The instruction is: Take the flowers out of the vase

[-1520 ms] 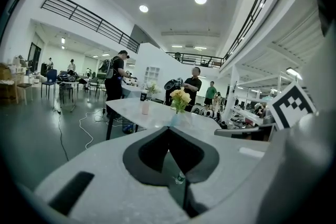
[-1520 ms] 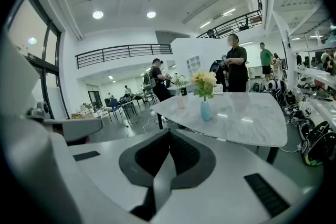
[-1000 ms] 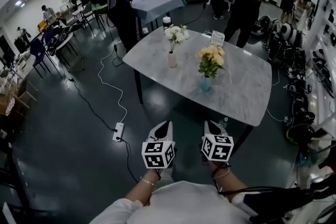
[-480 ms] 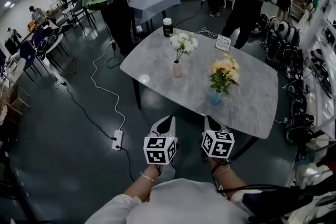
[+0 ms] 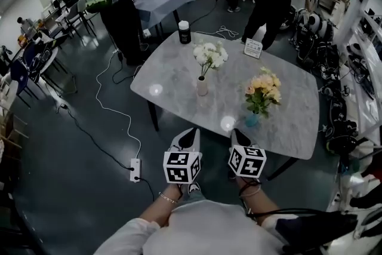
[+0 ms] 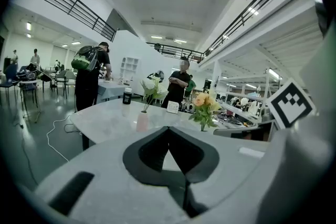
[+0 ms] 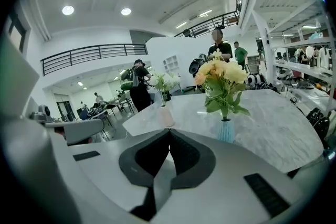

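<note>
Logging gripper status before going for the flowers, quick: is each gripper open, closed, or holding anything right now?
Left gripper: closed, holding nothing.
Right gripper: closed, holding nothing.

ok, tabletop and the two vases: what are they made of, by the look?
Tabletop: marble or a marble-print slab; grey veining, glossy, with bright reflections on it. Pink vase: smooth and matte, probably ceramic. Blue vase: vertical ribs, slight sheen; ceramic or glass, can't tell which.
</note>
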{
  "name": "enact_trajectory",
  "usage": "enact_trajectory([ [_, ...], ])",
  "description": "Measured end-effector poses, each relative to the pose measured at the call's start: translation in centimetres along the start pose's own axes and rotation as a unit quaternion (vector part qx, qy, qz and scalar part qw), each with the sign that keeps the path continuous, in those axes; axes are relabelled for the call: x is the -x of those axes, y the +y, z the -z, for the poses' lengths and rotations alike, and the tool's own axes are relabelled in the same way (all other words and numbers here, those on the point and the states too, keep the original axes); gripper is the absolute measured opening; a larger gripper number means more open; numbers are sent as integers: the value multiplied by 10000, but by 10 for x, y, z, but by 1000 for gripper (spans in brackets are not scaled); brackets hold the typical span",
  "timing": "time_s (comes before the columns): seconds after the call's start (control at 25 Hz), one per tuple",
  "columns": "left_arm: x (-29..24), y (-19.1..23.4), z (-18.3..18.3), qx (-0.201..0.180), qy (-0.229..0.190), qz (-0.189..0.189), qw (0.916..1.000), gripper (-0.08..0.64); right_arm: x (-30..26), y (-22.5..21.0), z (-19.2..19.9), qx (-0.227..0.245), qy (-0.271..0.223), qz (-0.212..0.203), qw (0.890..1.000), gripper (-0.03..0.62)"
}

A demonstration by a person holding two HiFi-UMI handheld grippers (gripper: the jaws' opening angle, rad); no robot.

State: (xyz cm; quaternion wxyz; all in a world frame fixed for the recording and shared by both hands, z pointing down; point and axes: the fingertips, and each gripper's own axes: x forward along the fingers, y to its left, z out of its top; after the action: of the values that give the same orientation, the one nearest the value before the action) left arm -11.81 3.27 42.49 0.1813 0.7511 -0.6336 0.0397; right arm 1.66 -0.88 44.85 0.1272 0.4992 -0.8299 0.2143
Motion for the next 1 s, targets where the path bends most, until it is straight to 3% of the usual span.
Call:
enact_trajectory([
  [0.28, -38, 17, -19, -62, 130, 455, 9989, 9, -29, -3, -18, -188, -14, 386, 9991, 6],
  [0.56, -72, 20, -12, -178, 309, 928, 9950, 9, -39, -11, -20, -258, -143, 725, 9969, 6],
  [1.0, -133, -33, -1, -124, 606, 1583, 9854, 9, -5, -83, -6, -599, -52, 1520, 9866, 6],
])
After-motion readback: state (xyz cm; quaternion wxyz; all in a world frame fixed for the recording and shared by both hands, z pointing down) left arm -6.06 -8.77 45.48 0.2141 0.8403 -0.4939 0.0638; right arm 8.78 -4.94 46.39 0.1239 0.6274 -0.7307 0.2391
